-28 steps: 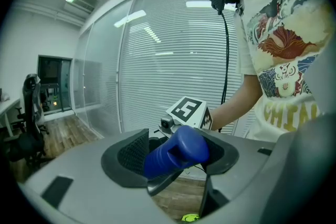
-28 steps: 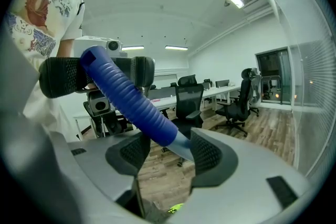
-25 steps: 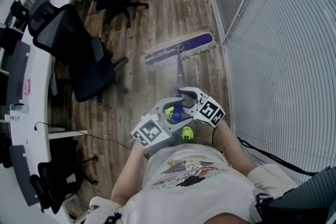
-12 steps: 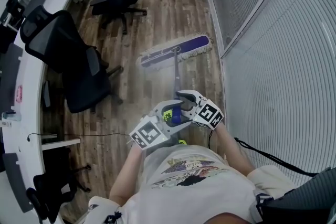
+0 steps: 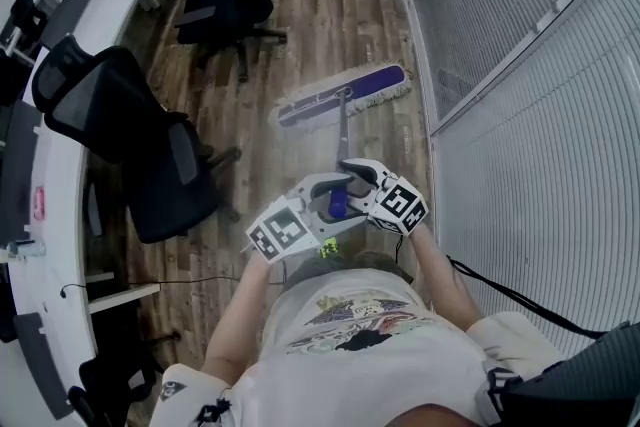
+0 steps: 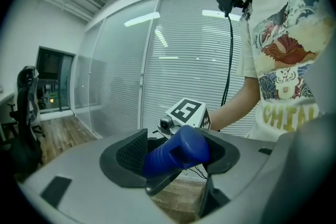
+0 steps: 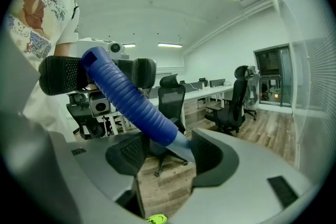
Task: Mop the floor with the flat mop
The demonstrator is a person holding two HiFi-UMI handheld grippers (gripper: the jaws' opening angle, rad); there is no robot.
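Mop head (image 5: 343, 95) of the flat mop lay on the wood floor (image 5: 300, 15), ahead of and below both grippers. Its long axis ran across the aisle, tilted from lower left to upper right in the head view. Its right end sat near the base of the slatted glass partition (image 5: 520, 65).

The handle (image 5: 341, 140) rose from the middle of the head and ran back toward the person, almost square to the head. It ended in a blue grip (image 5: 338, 203).

The right gripper (image 5: 352, 183) was the nearer to the head. Its jaws were clamped where the blue grip met the grey shaft.

The left gripper (image 5: 325, 205) was clamped on the top end of the grip, just behind the right. Its jaws had just eased a little wider, with the grip between the pads.

Judged from this layout, the coming stroke turned on the handle's line: a push or pull along it would carry the head broadside over the boards.

An office chair (image 5: 150, 145) stood well apart on the left, beside the curved desk (image 5: 60, 165).
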